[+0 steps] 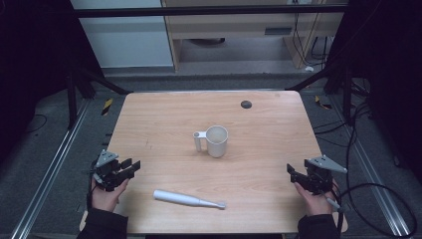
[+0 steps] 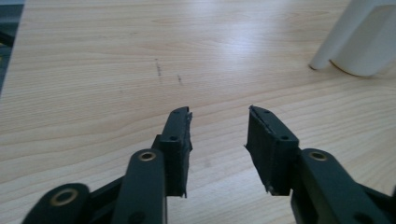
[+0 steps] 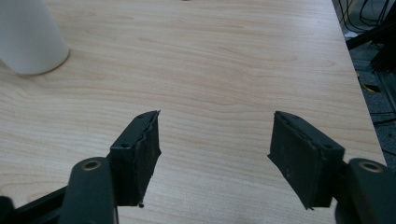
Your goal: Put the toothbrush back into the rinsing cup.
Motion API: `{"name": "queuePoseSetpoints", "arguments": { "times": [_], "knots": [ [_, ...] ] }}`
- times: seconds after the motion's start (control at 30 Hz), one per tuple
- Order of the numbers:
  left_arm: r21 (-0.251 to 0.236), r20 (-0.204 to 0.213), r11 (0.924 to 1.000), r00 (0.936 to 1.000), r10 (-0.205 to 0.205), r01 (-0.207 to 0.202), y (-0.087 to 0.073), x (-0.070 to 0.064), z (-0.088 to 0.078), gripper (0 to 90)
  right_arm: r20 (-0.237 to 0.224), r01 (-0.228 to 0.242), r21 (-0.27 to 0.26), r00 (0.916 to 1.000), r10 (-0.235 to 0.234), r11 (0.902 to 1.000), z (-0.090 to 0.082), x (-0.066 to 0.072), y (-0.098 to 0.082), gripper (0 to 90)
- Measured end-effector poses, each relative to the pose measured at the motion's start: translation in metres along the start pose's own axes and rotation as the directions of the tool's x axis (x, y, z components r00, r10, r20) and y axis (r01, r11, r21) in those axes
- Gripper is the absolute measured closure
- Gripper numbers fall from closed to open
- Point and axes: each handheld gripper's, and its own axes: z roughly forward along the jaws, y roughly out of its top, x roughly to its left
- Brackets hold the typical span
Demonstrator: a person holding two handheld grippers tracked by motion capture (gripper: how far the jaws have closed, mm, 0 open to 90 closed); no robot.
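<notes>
White mug (image 1: 217, 141) mid-table, cropped in both gripper views; toothbrush (image 1: 188, 199) near edge, bristles indistinct. Left gripper (image 2: 218, 128), right gripper (image 3: 215, 135): jaws apart, empty.

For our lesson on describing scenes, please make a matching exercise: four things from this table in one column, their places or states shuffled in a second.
Things:
1. white mug
2. electric toothbrush
3. black disc
4. left gripper

Descriptions:
A. lying flat near the front edge
B. far side of the table
C. upright at the centre
D. open, holding nothing

Pairs: 1-C, 2-A, 3-B, 4-D
</notes>
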Motion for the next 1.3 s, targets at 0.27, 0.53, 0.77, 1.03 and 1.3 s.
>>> {"name": "queuePoseSetpoints", "arguments": {
  "times": [0.27,0.53,0.77,1.03,1.3],
  "knots": [
    [0.04,0.106,0.9981,0.9935,0.043,-0.047,0.003,-0.019,-0.001,72.3,-0.009,0.025,0.032,0.9996,-0.025,0.9992,0.004,0.003,-0.002,37.1],
    [0.081,0.214,0.9907,0.9728,0.09,-0.109,0.003,-0.041,0.002,81.1,-0.015,0.034,0.046,0.9993,-0.033,0.9984,0.006,0.005,-0.002,38.2],
    [0.105,0.294,0.9783,0.9455,0.141,-0.179,0.003,-0.064,0.006,87.1,-0.018,0.039,0.054,0.9991,-0.038,0.9978,0.008,0.007,-0.001,38.4],
    [0.124,0.37,0.9603,0.9098,0.189,-0.25,0.001,-0.089,0.011,89.0,-0.023,0.045,0.063,0.9988,-0.044,0.997,0.011,0.008,-0.001,38.5],
    [0.146,0.435,0.9387,0.8724,0.222,-0.312,-0.003,-0.11,0.016,89.2,-0.021,0.053,0.07,0.9985,-0.052,0.9962,0.012,0.008,-0.002,38.2]
  ]
}}
